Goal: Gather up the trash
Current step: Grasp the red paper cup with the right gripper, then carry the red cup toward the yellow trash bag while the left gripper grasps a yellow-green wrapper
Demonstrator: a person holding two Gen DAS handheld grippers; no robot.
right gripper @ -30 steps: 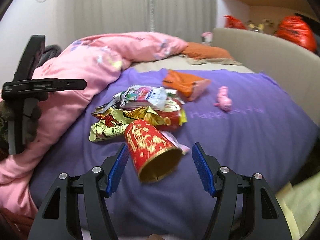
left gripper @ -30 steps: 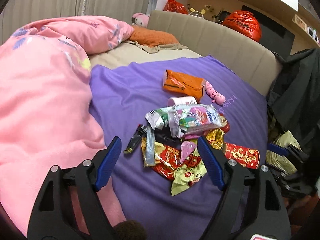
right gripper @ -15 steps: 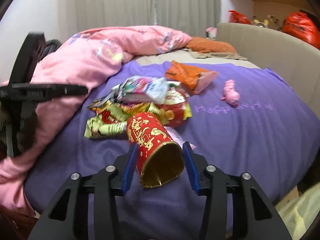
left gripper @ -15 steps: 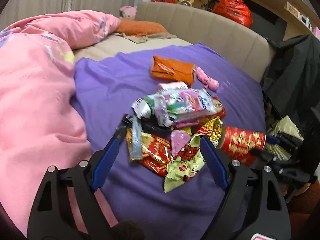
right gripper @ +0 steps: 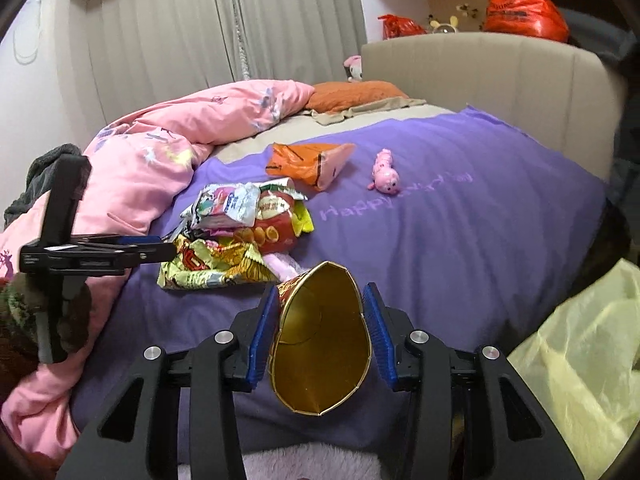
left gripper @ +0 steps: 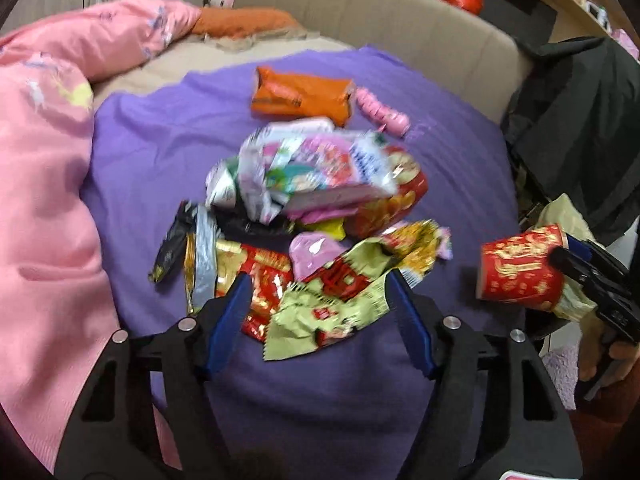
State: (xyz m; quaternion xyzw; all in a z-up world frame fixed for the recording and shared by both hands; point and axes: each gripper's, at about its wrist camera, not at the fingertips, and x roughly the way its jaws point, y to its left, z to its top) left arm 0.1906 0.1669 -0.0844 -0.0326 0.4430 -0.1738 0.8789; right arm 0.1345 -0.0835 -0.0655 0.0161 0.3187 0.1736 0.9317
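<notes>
A pile of snack wrappers (left gripper: 320,200) lies on the purple blanket (left gripper: 152,140). My left gripper (left gripper: 319,278) hovers low over the pile's near edge. Its jaws are closing, and a yellow-green and red wrapper (left gripper: 320,308) lies between the fingers, which do not press on it. My right gripper (right gripper: 320,292) is shut on a red paper cup with a gold inside (right gripper: 320,340), squeezed oval and held off the bed. In the left wrist view the cup (left gripper: 520,276) hangs past the bed's right edge. The right wrist view has the left gripper (right gripper: 132,248) beside the pile (right gripper: 240,236).
An orange bag (left gripper: 300,96) and a pink toy (left gripper: 380,112) lie beyond the pile. A pink duvet (left gripper: 40,200) is heaped on the left. A yellow plastic bag (right gripper: 580,340) sits at the bed's right side, with dark clothing (left gripper: 580,120) behind it.
My right gripper closed on the red cup and carried it off the blanket toward the right edge. My left gripper came down and forward onto the wrappers, its jaws narrower.
</notes>
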